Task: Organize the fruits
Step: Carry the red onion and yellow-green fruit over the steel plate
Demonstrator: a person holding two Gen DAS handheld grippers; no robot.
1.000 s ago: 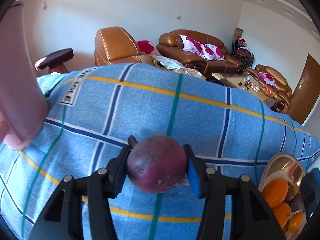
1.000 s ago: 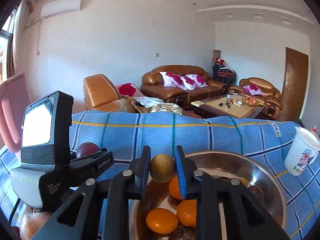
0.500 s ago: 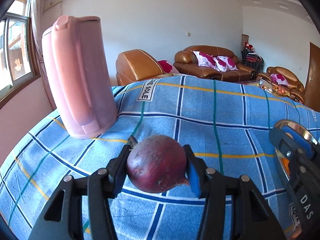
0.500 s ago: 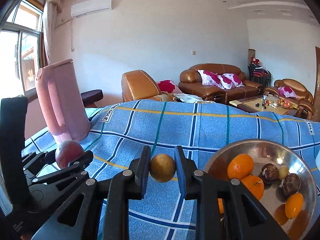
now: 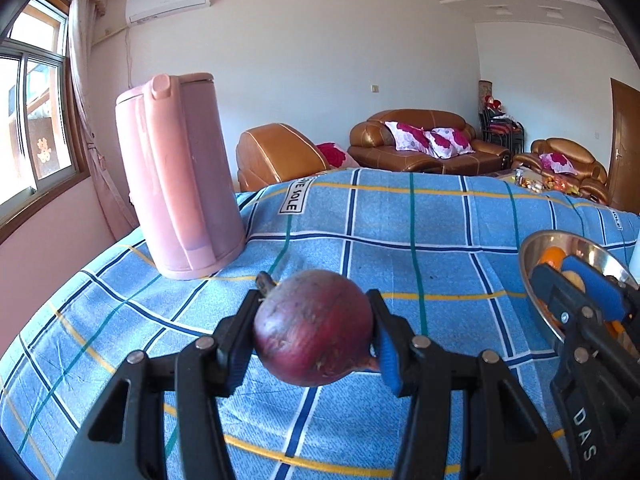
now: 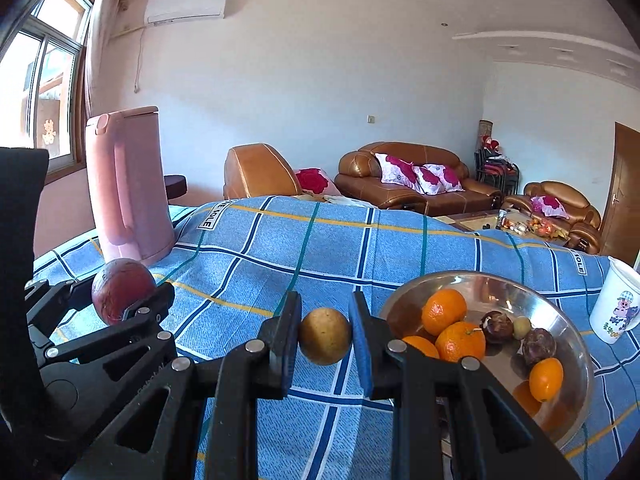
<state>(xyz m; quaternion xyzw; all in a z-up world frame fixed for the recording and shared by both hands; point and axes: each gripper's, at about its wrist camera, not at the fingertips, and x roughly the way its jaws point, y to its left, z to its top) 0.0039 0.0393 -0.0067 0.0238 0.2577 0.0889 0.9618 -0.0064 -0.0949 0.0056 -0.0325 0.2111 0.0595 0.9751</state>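
surface: blue plaid cloth [image 5: 440, 264] | room: brown sofas [image 5: 424, 140], window [image 5: 28, 100]

- My left hand-held gripper [image 5: 314, 330] holds a passion fruit [image 5: 314, 328] above the cloth-covered counter [image 5: 400, 220].
- My right hand-held gripper [image 6: 325, 334] holds a smaller round fruit [image 6: 325, 335], just left of the bowl [image 6: 480, 280].
- Oranges [image 6: 444, 312] lie in the bowl.
- The kettle [image 5: 180, 176] stands far left on the counter.
- A cup [image 6: 614, 308] stands right of the bowl.
- Sofas [image 6: 404, 184] sit behind the counter.
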